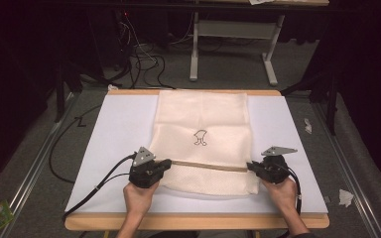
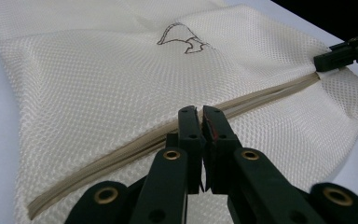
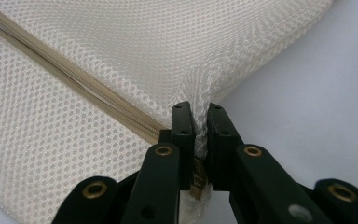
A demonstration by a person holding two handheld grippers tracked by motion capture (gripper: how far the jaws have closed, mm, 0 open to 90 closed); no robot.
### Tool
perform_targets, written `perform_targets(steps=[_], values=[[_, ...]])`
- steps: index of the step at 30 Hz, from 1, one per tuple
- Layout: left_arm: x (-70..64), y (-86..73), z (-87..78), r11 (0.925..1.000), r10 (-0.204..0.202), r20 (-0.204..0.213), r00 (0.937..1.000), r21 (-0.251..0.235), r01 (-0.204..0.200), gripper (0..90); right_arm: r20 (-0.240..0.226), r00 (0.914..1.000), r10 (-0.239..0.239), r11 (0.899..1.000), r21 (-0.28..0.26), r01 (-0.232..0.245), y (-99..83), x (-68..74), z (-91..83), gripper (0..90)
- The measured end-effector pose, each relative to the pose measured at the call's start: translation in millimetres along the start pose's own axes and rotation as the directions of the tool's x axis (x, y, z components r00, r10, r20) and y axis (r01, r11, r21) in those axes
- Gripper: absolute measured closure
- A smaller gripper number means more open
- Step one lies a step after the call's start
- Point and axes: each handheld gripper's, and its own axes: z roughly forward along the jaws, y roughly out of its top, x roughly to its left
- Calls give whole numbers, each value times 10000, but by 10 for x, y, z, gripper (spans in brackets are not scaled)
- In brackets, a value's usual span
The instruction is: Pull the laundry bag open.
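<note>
Now the cream mesh zip bag (image 1: 203,144) lies mid-worktop. Right gripper (image 3: 200,126) pinches its 3 o'clock edge; left gripper (image 2: 201,122) is closed at the tan zipper (image 2: 121,151), maybe on the pull. Tugging hard could rip mesh.

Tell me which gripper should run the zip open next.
Left, probably. The left gripper sits shut on the zipper line at the mesh bag's left end, while the right gripper is pinching the bag's right edge, anchoring it.

We hold our left gripper (image 1: 165,163) at seven o'clock, jaws pressed together, pointing toward three; our right gripper (image 1: 251,167) at five, jaws clamped, points toward nine.
</note>
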Motion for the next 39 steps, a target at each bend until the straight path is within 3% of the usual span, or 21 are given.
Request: perform_targets(steps=[11,14,28,39], values=[[29,14,-48,10000,-5,9,10000,-3,5,876,3,10000,-10,9999,-145,10,17,35,3,846],[44,1,-54,10000,-39,128,9999,8,39,877,153,9995,-263,9996,-30,263,48,47,15,846],[210,-50,-150,9987,-507,25,9987,-112,507,876,373,9979,-535,9986,29,534,106,129,34,845],[310,-57,-247,9980,-614,-347,9975,-163,609,876,558,9959,-707,9974,-82,712,151,172,21,846]])
